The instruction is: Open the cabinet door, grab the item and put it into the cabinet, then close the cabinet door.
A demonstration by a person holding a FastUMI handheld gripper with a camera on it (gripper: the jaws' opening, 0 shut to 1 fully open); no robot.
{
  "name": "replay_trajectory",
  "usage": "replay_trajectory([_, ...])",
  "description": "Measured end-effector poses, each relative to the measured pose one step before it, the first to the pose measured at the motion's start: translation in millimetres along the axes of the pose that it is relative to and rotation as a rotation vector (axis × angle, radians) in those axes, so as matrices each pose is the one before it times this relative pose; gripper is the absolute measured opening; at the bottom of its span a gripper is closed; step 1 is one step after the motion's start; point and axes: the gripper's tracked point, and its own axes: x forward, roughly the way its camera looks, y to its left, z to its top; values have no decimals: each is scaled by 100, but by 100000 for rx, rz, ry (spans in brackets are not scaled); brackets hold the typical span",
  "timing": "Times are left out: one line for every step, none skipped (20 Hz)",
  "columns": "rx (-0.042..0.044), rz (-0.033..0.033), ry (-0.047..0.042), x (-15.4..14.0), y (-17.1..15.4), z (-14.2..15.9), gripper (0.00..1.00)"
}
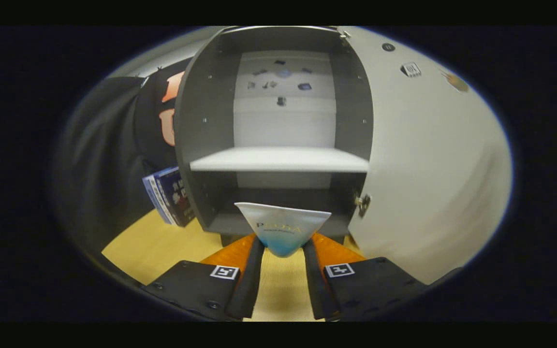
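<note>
Tongs (282, 251) pinching a white-and-blue pouch (282, 227), both fingers (252, 275) pressed on its lower end. Pouch sits just ahead of the fingertips, right at the front of the cabinet (278, 121) and level with its lower compartment. Cabinet door (428, 159) swung open to the right. White shelf (278, 159) splits the interior. Blue box (169, 195) leans beside the cabinet's left wall, on the yellow surface (162, 246).

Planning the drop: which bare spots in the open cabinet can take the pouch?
Gripper is shut on the white-blue pouch, just before the cabinet. Free: the white shelf, bare between both grey side walls, and the dark bottom floor under it, lower headroom. Tighter on the right, where the open door and hinge stand close.
</note>
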Motion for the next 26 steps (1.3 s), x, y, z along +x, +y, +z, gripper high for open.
replay_trajectory([-1187, 1895, -3802, 672, 365, 3441, 51])
replay_trajectory([-1100, 1673, -3365, 902, 294, 3039, 51])
replay_trajectory([-1631, 1618, -2141, 1159, 248, 2480, 51])
replay_trajectory([-2522, 1333, 206, 951, 42, 1561, 51])
replay_trajectory([-1586, 776, 63, 1555, -428, 2025, 51])
replay_trajectory([89, 928, -341, 2372, 436, 1440, 51])
replay_trajectory([1157, 1085, 790, 1397, -248, 667, 51])
replay_trajectory([1885, 1020, 1565, 1775, -259, 181, 51])
replay_trajectory([2847, 1522, 3515, 1512, -277, -375, 51])
replay_trajectory([3970, 1708, 4076, 1440, -161, -494, 51])
replay_trajectory([3618, 1762, 3405, 804, -189, -455, 51])
replay_trajectory([2283, 973, 3890, 1073, -328, -587, 51])
replay_trajectory([1026, -516, 4136, 1123, -460, -767, 51])
replay_trajectory([-311, -1283, 4105, 1073, -590, -572, 51])
replay_trajectory([-1402, -943, 3771, 975, -187, -693, 51])
replay_trajectory([-1377, -720, 3697, 1004, -145, -619, 51])
replay_trajectory([-874, -726, 3106, 870, -12, -449, 51])
replay_trajectory([152, -60, 1826, 689, 137, -390, 51])
replay_trajectory([-347, 553, -751, 233, 281, 89, 51])
replay_trajectory([-342, -762, -294, 424, 71, 288, 51])
replay_trajectory([-791, -239, -513, -9, -62, 24, 52])
replay_trajectory([-486, -586, -366, 275, -27, 55, 52])
replay_trajectory([-159, 413, 727, 182, 158, -271, 54])
replay_trajectory([-1, 376, 303, 211, 187, -132, 56])
replay_trajectory([-362, 475, -176, 7, 49, -43, 58])
replay_trajectory([-244, 158, -625, 2, 82, 82, 62])
